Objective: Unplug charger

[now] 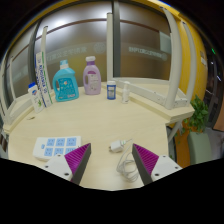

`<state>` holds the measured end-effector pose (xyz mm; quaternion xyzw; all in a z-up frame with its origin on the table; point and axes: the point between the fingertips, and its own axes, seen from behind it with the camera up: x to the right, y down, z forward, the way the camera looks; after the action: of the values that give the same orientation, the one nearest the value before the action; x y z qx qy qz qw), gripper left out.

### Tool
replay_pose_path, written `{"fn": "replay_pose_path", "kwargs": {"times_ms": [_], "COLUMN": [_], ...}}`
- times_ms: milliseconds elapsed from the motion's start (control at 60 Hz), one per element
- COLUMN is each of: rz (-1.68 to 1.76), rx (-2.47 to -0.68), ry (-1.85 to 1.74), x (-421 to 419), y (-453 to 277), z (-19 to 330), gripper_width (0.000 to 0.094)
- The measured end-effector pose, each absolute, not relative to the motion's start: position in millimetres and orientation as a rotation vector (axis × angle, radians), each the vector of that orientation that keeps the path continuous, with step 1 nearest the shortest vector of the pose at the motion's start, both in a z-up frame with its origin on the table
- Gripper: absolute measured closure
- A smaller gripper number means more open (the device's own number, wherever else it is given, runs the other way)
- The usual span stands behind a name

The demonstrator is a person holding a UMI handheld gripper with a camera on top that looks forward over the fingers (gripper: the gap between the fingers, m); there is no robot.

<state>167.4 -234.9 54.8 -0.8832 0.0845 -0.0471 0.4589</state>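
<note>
A white charger (117, 146) lies on the round light wooden table (100, 115), just ahead of and between my fingers, with its white cable (127, 166) coiled toward me between them. A white power strip (56, 147) lies to the left, beside the left finger. The charger sits apart from the strip. My gripper (112, 158) is open, pink pads (78, 157) wide apart, holding nothing.
At the table's far side stand a blue bottle (66, 83), a pink bottle (92, 76), small containers (111, 90) and tubes (37, 96). A white bar (150, 97) lies along the right edge. Glass walls stand behind, a plant (203, 112) at the right.
</note>
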Motion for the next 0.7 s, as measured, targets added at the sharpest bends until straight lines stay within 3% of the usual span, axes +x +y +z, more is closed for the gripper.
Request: {"fn": "replay_pose_path", "kwargs": {"times_ms": [383,700], "rz": [-0.240,-0.246], "rx": [-2.109,-2.088], "ry": [0.170,0.170], "x": [120,80], "y": [-447,-585], "z": [202,268], "gripper_width": [0.0081,0.0081]}}
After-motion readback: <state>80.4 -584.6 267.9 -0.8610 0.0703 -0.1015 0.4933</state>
